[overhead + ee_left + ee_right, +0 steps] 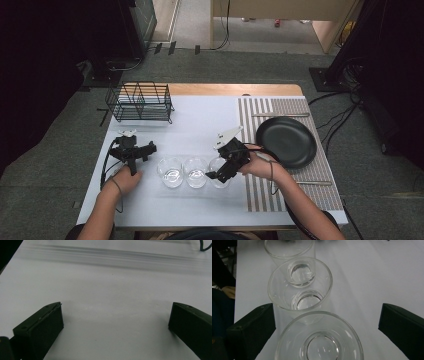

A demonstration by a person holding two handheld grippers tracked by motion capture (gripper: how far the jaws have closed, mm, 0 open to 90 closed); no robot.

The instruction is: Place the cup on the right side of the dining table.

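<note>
Three clear glasses stand in a row near the table's front: the left glass (171, 172), the middle glass (196, 172) and the right glass (220, 170). My right gripper (216, 176) hangs over the right glass and points left along the row. In the right gripper view its jaws stand open (328, 307) on either side of the nearest glass (319, 340), not touching it, with the middle glass (299, 287) and the far glass (289, 250) beyond. My left gripper (145, 148) is left of the row, open (116, 322) over bare white table.
A black wire rack (140, 101) stands at the back left. A black plate (286, 141) lies on a striped placemat (320, 190) at the right, with cutlery (280, 115) behind it and more cutlery (312, 183) in front.
</note>
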